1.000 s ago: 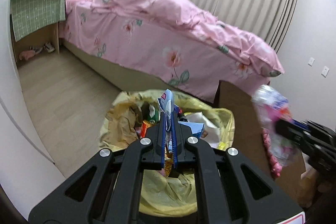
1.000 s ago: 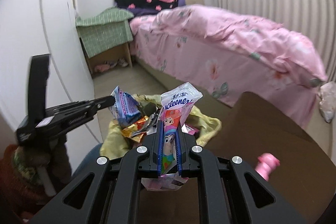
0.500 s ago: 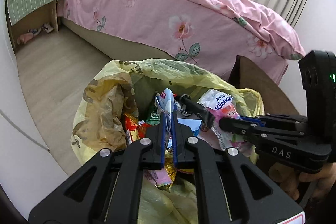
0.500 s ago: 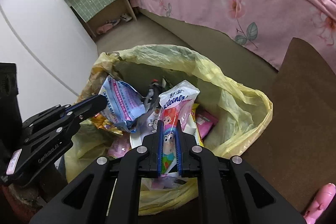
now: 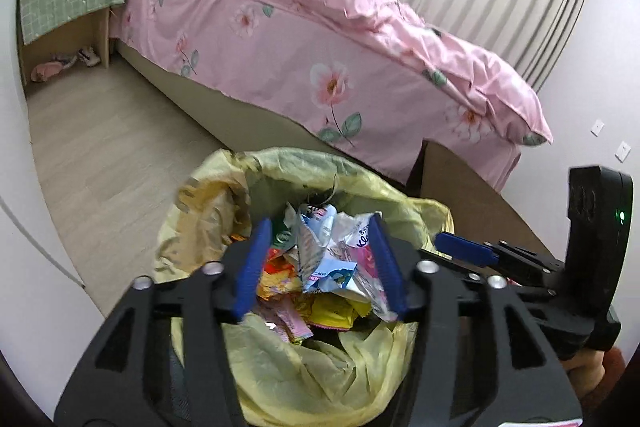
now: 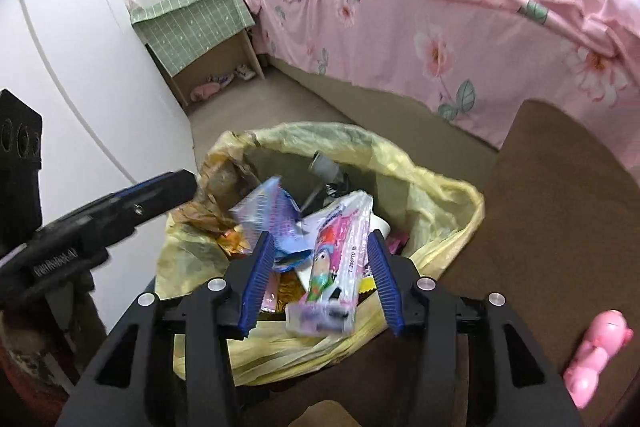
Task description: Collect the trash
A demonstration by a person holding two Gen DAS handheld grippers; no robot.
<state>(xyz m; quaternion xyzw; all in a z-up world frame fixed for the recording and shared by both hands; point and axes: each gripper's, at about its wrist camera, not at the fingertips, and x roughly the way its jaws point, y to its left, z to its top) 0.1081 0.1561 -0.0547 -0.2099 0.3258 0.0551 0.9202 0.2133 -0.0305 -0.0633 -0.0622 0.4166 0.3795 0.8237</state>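
Observation:
A yellow trash bag (image 5: 280, 163) (image 6: 436, 187) stands open below both grippers, full of wrappers. My left gripper (image 5: 320, 263) hangs over it with its jaws opening. A blue and white wrapper (image 5: 320, 263) lies loose between them, touching neither pad. My right gripper (image 6: 322, 281) is also over the bag, jaws opening. A pink Kleenex tissue pack (image 6: 336, 267) is blurred between its pads, free of both. The blue wrapper (image 6: 272, 223) shows blurred beside it. Each gripper appears in the other's view: the right gripper (image 5: 468, 251) and the left gripper (image 6: 152, 195).
A bed with a pink flowered cover (image 5: 320, 39) (image 6: 460, 19) runs behind the bag. A brown table (image 6: 560, 207) (image 5: 460, 187) borders the bag on the right, with a pink toy (image 6: 600, 351) on it. A nightstand under green cloth (image 6: 192, 23) stands by the white wall.
Both grippers went from shut to open over the bag. The blue wrapper and the tissue pack left the pads and dropped toward the trash. The right gripper drew back a little.

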